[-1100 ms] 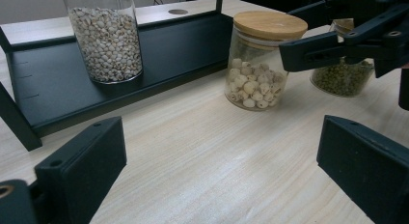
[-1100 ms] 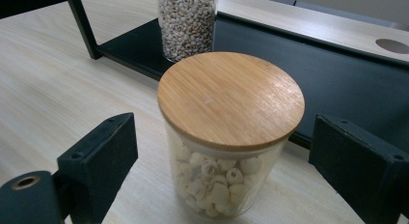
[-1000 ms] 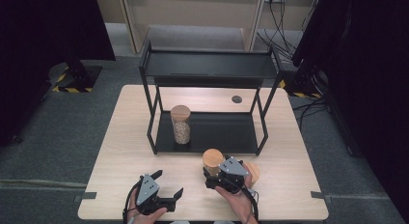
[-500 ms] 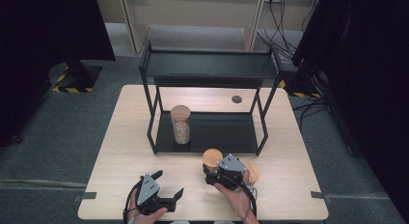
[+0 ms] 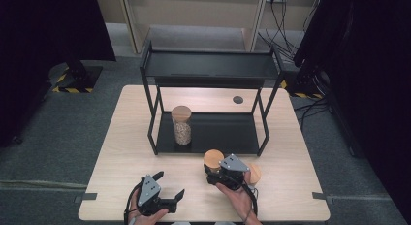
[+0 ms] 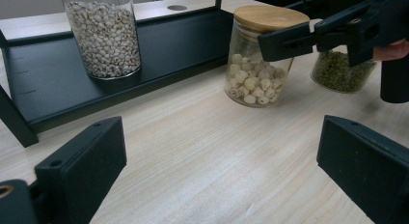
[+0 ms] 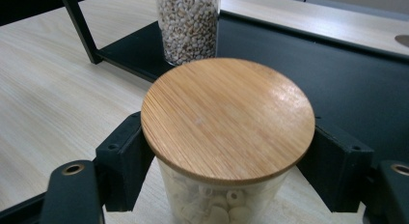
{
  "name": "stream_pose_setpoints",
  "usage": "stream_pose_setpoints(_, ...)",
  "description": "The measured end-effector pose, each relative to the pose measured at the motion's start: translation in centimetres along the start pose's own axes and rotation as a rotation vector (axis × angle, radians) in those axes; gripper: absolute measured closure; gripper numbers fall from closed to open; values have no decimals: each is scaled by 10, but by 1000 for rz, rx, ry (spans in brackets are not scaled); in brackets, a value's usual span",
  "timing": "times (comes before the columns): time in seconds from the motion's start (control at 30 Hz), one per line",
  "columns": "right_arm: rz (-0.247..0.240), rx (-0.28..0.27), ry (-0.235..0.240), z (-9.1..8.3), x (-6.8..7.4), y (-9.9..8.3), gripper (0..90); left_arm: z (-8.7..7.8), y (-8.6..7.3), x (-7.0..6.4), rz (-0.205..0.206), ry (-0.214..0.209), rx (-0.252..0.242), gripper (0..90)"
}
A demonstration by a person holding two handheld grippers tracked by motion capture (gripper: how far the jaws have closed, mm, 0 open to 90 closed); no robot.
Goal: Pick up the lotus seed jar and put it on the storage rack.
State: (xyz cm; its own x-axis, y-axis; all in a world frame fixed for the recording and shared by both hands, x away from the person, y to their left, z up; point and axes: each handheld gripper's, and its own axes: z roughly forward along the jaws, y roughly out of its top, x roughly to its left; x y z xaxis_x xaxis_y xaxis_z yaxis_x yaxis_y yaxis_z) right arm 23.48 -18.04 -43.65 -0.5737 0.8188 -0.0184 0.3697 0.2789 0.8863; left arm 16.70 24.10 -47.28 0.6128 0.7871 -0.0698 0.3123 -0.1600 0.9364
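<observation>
A short glass jar of white seeds (image 5: pixel 213 159) with a bamboo lid (image 7: pixel 226 118) stands on the table just in front of the black rack (image 5: pixel 228 133). My right gripper (image 5: pixel 215 172) is open, one jaw on each side of the jar, close under the lid. Whether the jaws touch the glass I cannot tell. In the left gripper view the same jar (image 6: pixel 255 74) shows with a right jaw alongside its top. My left gripper (image 5: pixel 170 184) hovers open and holds nothing near the table's front edge, left of the jar.
A tall jar of pale grains (image 5: pixel 182 125) stands on the rack's lower shelf at the left. A small jar of green beans (image 5: pixel 254 172) sits on the table right of my right gripper. The rack's upper shelf (image 5: pixel 213 65) is bare.
My right gripper has crept slightly left and forward around the short jar. The left gripper has stayed where it was.
</observation>
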Motion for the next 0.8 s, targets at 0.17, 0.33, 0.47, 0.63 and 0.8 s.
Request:
stream_pose_setpoints(0.17,-8,-29,11,-6,0,3,255,1,0,0,1,-1,2,29)
stream_pose_setpoints(0.33,-1,-37,27,-8,-3,10,255,1,0,0,-1,2,4,29)
stream_pose_setpoints(0.47,6,-33,39,-8,-6,17,254,1,0,1,-1,4,7,29)
stream_pose_setpoints(0.63,6,-21,56,-7,-12,28,254,1,-1,2,-1,8,10,29)
stream_pose_setpoints(0.8,-14,-20,69,-5,-18,41,254,2,-1,3,-2,12,12,29)
